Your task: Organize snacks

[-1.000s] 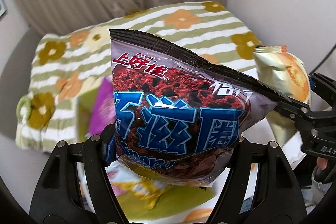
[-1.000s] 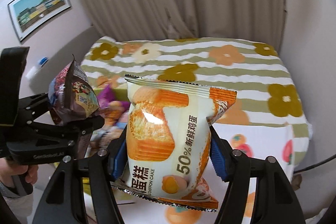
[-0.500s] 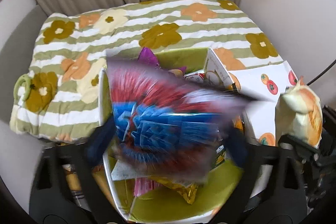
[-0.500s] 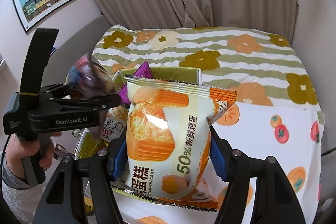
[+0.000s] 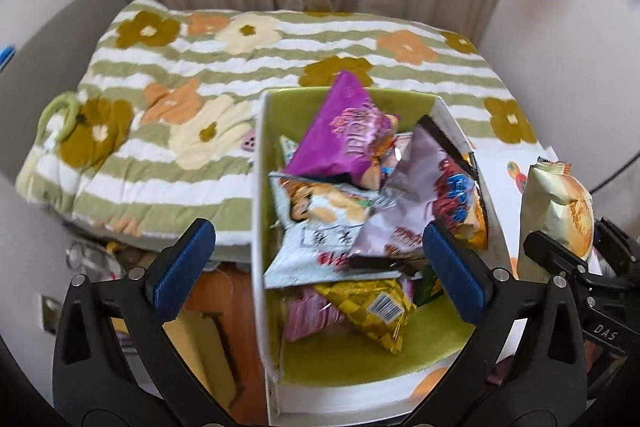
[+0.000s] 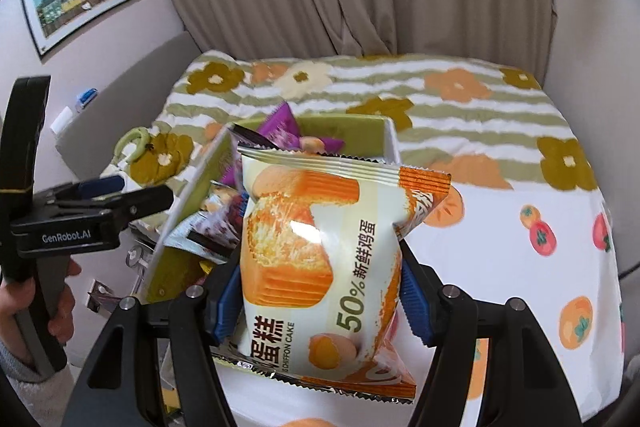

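Left wrist view: left gripper (image 5: pixel 316 265) wide open, empty, above the filled box (image 5: pixel 259 211); right gripper (image 6: pixel 320 291) clamps the chiffon cake pack (image 6: pixel 320 259), not yet boxed.

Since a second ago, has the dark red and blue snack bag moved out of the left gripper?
Yes. The dark red and blue snack bag has dropped from the left gripper, now open, into the green-lined box, against its right wall.

Right gripper (image 6: pixel 320 291) clamps chiffon cake packet (image 6: pixel 324 267) upright between blue pads. Behind it, green-lined box (image 6: pixel 188 203) holds snack bags. Left gripper (image 6: pixel 132 195) at left, beside box, pads apart.
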### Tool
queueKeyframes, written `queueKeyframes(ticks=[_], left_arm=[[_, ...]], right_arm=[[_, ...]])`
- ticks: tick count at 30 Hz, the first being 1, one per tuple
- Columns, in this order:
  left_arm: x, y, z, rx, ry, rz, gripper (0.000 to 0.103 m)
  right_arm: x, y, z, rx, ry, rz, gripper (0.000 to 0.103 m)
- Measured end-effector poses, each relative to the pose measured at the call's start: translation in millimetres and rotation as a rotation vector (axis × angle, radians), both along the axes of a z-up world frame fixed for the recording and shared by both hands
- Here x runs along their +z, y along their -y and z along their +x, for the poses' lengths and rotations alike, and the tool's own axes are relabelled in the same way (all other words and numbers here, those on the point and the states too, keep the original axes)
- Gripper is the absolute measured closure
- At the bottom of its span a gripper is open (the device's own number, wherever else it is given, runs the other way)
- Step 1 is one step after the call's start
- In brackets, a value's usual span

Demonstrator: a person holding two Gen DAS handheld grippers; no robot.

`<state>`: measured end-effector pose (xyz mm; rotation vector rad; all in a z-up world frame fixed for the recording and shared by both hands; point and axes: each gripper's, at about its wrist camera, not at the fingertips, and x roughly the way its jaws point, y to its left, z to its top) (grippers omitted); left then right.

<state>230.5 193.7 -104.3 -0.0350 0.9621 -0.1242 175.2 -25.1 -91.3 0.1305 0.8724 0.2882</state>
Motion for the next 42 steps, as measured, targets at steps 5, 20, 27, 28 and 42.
queueKeyframes(ticks=[5, 20, 27, 28, 42], left_arm=[[-4, -18, -8, 0.034, -0.007, -0.05, 0.0], [-33, -12, -36, 0.064, -0.054, -0.013, 0.0], [5, 11, -74, 0.096, 0.048, 0.023, 0.0], [13, 18, -83, 0.097, 0.064, 0.02, 0.0], [96, 116, -210, 0.071, 0.384, 0.045, 0.0]], right_arm=[[-11, -15, 3, 0.023, 0.011, 0.012, 0.039], [-31, -17, -12, -0.004, -0.007, -0.036, 0.0], [4, -1, -36, 0.004, 0.079, -0.021, 0.0], [10, 2, -40, 0.005, 0.092, -0.022, 0.0], [93, 90, -149, -0.158, 0.241, -0.157, 0.0]])
